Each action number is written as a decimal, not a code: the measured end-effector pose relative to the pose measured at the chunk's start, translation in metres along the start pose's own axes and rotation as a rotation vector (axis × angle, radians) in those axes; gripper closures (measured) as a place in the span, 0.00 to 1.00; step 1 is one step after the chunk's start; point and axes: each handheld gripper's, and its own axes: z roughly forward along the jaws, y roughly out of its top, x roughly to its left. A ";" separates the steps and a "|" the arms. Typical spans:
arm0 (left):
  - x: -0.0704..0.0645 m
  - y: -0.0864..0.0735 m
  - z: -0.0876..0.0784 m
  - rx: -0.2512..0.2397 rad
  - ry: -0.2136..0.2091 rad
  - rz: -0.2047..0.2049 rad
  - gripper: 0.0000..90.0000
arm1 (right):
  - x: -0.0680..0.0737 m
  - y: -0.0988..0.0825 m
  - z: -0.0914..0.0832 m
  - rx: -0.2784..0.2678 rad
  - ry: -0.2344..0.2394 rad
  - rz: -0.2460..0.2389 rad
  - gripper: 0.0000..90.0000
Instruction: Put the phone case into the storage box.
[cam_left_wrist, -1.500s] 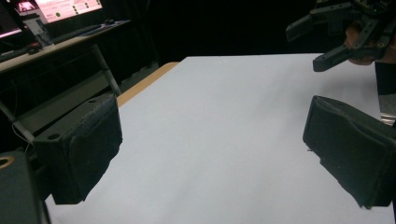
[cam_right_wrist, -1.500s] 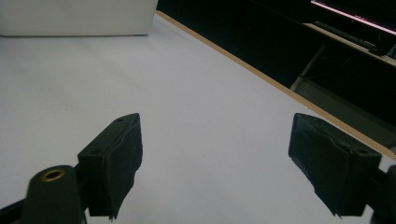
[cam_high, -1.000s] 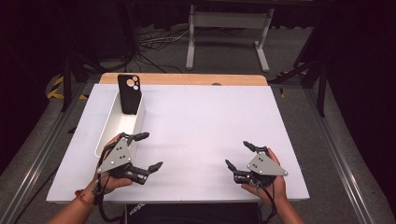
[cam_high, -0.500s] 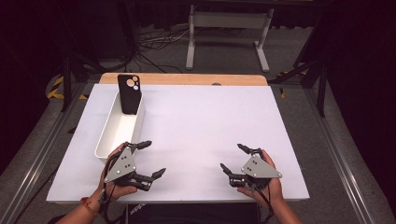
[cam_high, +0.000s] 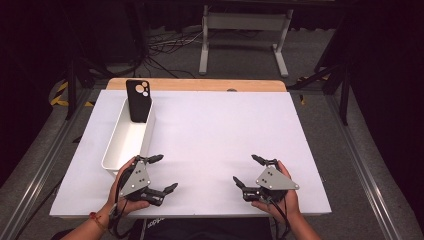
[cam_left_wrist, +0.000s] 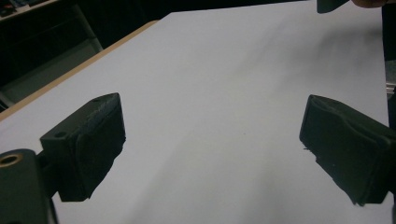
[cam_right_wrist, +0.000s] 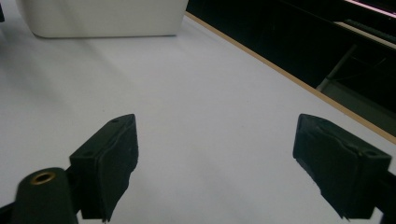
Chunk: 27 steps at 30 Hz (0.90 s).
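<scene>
A black phone case (cam_high: 138, 100) stands tilted against the far end of a long white bin (cam_high: 116, 150) at the table's left. My left gripper (cam_high: 165, 172) hovers low just in front of the bin's near end, held in a hand. Its jaws are open over bare white table (cam_left_wrist: 212, 140). Near the front edge on the right, my right gripper (cam_high: 245, 168) points toward the left gripper. Its jaws (cam_right_wrist: 215, 154) have just been opening and hold nothing. The bin's side wall (cam_right_wrist: 102, 18) lies far ahead in the right gripper view.
The white tabletop (cam_high: 225, 130) has a wooden strip (cam_high: 200, 84) along its far edge. Beyond the table are a dark floor, cables and a metal stand (cam_high: 242, 35). Metal rails run along both sides of the table.
My left gripper has sunk a little toward the table and drawn slightly nearer the front edge. The right hand has hardly shifted. The bin and phone case have not moved.
</scene>
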 end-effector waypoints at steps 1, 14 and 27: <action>0.001 0.000 0.000 -0.001 -0.005 -0.005 0.08 | 0.000 0.000 0.001 0.007 0.004 -0.005 0.14; 0.003 0.001 0.001 0.008 -0.025 -0.018 0.04 | 0.000 -0.002 0.000 -0.001 0.010 -0.004 0.11; -0.003 0.004 0.003 0.008 -0.019 -0.007 0.04 | 0.001 -0.003 0.001 0.017 0.009 0.000 0.06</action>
